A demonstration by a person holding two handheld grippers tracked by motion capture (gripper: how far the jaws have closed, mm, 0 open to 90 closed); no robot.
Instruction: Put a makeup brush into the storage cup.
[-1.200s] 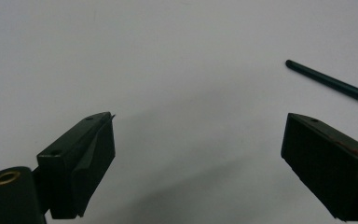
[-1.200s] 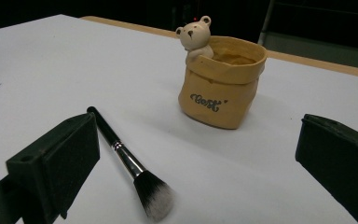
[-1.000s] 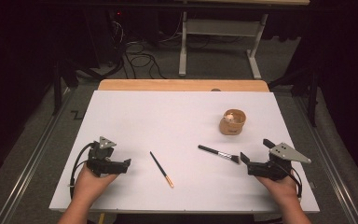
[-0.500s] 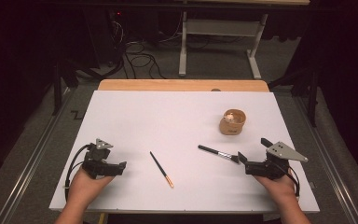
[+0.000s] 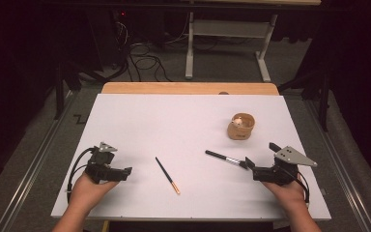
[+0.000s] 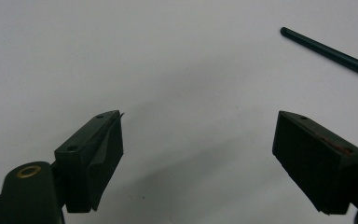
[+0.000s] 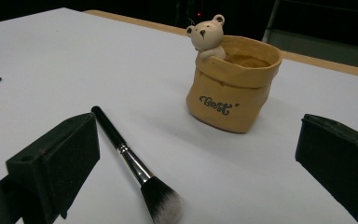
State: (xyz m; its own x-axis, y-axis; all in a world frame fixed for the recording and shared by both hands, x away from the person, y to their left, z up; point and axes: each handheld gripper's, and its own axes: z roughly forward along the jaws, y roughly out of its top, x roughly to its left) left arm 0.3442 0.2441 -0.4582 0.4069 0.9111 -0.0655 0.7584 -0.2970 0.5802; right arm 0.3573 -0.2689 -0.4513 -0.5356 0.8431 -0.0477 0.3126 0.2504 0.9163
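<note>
A tan bag-shaped holder with a small bear on its rim stands right of centre on the white table; in the right gripper view the holder is just ahead. A black-handled makeup brush lies flat with its bristles near my right gripper. That gripper is open, and the brush rests on the table between and ahead of its jaws, untouched. A thin dark pencil with an orange tip lies mid-table. My left gripper sits to the pencil's left. Its jaws have just been closing slightly, stay open with nothing between them, and the pencil lies beyond.
The white table surface has a wooden strip along its far edge. Beyond it are a metal stand and cables on the floor. Both of the person's hands rest near the front edge.
</note>
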